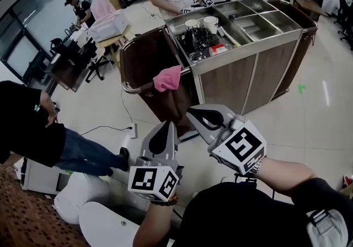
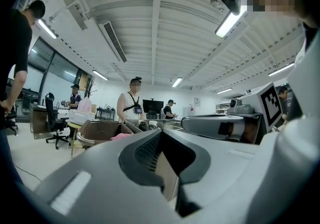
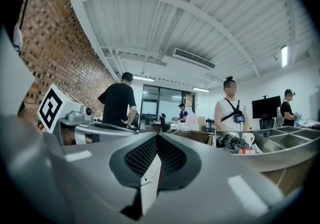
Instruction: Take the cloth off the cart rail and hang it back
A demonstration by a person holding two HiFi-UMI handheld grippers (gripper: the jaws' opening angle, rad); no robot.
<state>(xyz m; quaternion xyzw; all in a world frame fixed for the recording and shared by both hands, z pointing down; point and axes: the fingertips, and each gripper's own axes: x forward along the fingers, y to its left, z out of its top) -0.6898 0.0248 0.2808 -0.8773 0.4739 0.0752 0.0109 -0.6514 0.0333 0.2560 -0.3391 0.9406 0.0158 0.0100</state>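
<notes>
- The pink cloth [image 1: 167,78] is hanging over the cart rail [image 1: 132,89].
- Two white cups [image 1: 202,23] are sitting in the cart's steel tray [image 1: 287,30].
- The left gripper [image 1: 168,125] and right gripper [image 1: 193,111] are both hovering clenched, grasping nothing.

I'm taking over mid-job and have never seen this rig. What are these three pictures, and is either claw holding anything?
There is no robot arm here: a person holds a tool with a two-jaw claw in each hand. The head view looks down from the person's head at the left claw and the right claw. The other two pictures come from cameras riding on each claw, looking along its jaws. Both claws are shut and empty. Ahead stands a cart with cups in its top trays. The pink cloth hangs on the rail at the cart's end, and neither claw touches it.
</notes>
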